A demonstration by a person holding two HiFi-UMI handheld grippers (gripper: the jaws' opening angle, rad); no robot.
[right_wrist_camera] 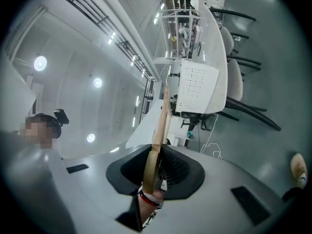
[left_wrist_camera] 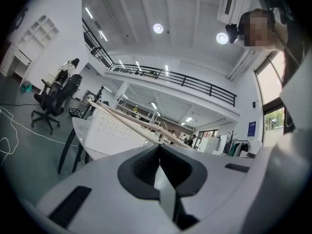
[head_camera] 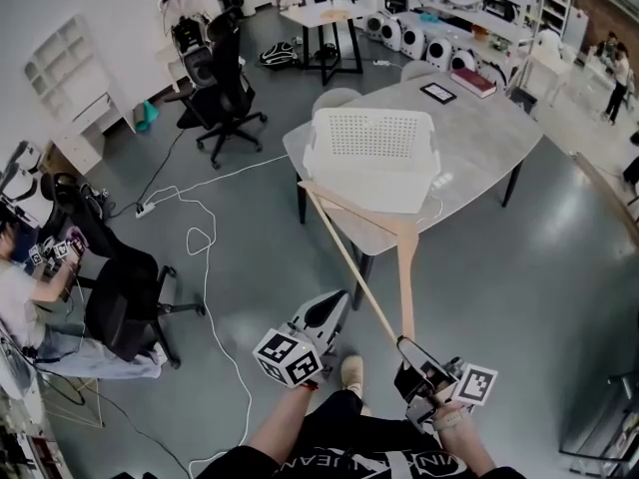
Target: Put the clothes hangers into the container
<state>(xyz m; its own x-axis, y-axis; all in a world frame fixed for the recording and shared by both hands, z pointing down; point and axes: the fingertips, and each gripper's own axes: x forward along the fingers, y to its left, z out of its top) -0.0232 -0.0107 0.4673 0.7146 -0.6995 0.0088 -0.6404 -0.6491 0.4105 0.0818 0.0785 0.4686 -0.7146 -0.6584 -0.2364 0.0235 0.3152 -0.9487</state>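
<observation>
A white container with dotted side walls stands on the grey bench, upper centre of the head view. Only its pale inner walls and floor show inside it. A large wooden clothes hanger stretches from the lower right of the frame up to the container. Its far bar lies along the container's near wall, outside the rim; whether the two touch cannot be told.

The right gripper is clamped on the near end of the hanger, the wood standing between its jaws. The left gripper has its jaws pressed together with nothing between them.

Behind the container on the bench lie a dark red book and a flat black tablet. White lettering on the person's dark clothing at the bottom edge is cut off and unreadable.
</observation>
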